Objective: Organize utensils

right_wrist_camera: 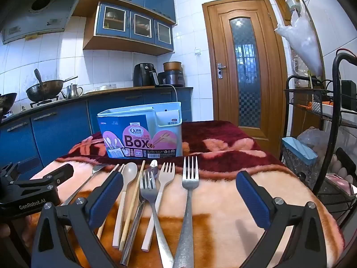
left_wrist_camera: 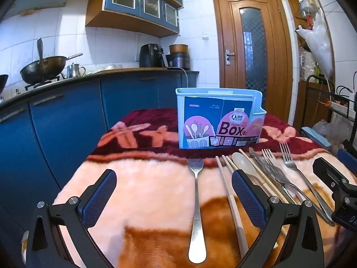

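Both claws gape wide and hold nothing above the blanket-covered worktop (left_wrist_camera: 156,192): a steel fork (left_wrist_camera: 196,201) lies between the left claw (left_wrist_camera: 174,192) fingers, another fork (right_wrist_camera: 188,201) between the right claw (right_wrist_camera: 179,194) fingers. The remaining utensils (right_wrist_camera: 138,192) lie side by side between them, before the chopsticks box (left_wrist_camera: 217,120), with bare blanket at either edge.

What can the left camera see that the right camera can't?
Only the left camera shows the left gripper from behind, fingers wide apart around a lone metal fork. Only the right camera shows the beige fork plainly, plus the range hood. Both show the blue chopsticks box, the beige spoon and the wooden door.
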Demonstrator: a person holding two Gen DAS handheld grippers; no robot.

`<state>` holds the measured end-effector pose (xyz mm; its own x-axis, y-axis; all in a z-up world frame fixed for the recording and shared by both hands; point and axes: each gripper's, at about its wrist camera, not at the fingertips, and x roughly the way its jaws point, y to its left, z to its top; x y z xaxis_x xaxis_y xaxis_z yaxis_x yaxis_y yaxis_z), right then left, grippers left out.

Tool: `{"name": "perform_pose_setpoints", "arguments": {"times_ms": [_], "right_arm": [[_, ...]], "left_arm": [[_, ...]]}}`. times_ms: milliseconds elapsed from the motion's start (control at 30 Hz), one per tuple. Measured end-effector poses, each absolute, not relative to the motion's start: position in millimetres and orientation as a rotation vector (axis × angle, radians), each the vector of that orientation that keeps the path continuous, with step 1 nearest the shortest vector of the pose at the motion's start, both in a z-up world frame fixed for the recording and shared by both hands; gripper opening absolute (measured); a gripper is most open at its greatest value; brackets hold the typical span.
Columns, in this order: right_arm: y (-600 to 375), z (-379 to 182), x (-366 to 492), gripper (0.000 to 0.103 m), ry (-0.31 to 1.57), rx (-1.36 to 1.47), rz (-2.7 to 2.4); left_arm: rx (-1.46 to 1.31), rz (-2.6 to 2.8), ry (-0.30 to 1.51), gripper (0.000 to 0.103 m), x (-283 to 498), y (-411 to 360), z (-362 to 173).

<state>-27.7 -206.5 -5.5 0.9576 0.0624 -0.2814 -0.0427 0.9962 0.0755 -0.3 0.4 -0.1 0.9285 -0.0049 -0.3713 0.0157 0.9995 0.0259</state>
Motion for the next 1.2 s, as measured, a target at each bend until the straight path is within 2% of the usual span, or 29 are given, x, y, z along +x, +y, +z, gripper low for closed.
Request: {"name": "perform_pose_setpoints", "arguments": {"times_ms": [1200], "right_arm": [[-208.2, -4.9, -24.6, 0.103, 0.308, 0.077, 0.052]], "left_arm": [[0.045, -0.013, 0.389, 0.102, 0.9, -0.1, -1.9]]}}
